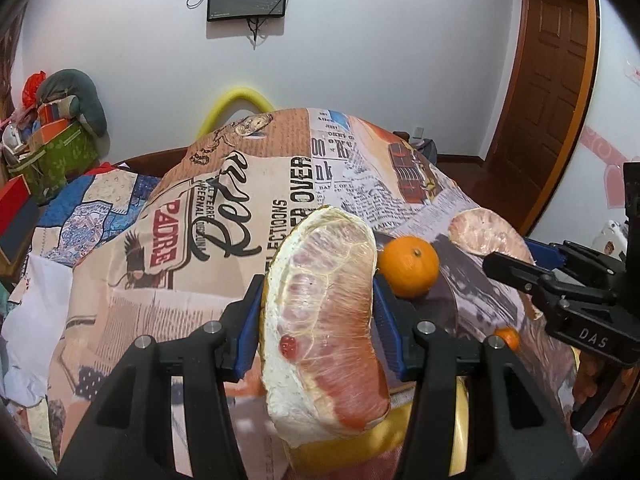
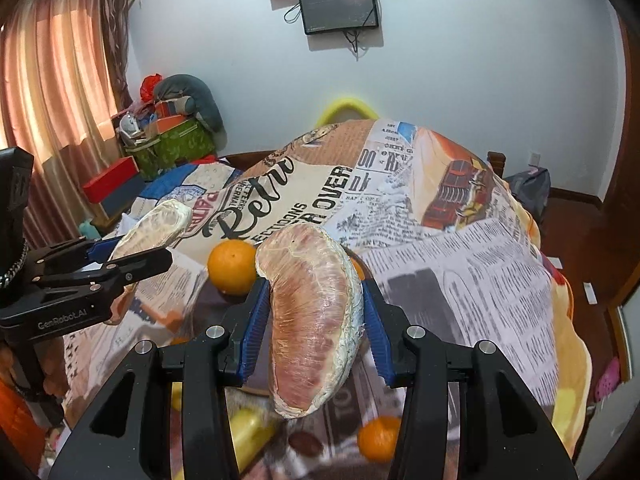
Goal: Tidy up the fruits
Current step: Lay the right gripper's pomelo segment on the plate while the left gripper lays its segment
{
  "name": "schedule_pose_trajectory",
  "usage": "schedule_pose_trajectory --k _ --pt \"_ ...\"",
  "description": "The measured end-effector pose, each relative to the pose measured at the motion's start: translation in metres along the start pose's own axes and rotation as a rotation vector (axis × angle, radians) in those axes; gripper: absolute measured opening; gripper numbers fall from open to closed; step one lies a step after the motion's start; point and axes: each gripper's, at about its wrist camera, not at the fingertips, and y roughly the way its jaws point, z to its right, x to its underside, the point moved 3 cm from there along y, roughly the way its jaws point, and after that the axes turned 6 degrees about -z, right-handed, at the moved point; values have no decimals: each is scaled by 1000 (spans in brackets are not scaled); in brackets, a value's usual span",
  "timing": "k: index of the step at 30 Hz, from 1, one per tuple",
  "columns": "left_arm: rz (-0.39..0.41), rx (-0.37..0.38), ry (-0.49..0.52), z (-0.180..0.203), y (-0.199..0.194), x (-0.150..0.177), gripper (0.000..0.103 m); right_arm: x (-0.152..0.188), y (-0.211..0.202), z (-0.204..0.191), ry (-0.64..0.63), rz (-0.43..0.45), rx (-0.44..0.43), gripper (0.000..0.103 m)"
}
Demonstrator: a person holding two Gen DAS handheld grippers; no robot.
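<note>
Both tools are clamped on wrapped pomelo wedges – left tool (image 1: 318,316) on one wedge (image 1: 324,320), right tool (image 2: 312,320) on the other (image 2: 312,320) – held above the surface (image 2: 460,280) (slick film), so either could slip and drop onto the orange (image 2: 232,266).

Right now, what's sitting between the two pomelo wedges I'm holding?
An orange on the printed cloth appears between the left wedge and the right wedge; both wrist views show it.

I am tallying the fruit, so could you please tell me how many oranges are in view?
2. One orange sits on the newsprint cloth beyond the held pomelo pieces; a second orange lies nearer, under the right gripper. Others may be hidden.
</note>
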Motion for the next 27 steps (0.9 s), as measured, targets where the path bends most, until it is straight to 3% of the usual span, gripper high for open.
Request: schedule_pose_trajectory --k 27 --pt "-115 38 38 -2 79 -19 51 -18 70 -7 -50 -94 -20 43"
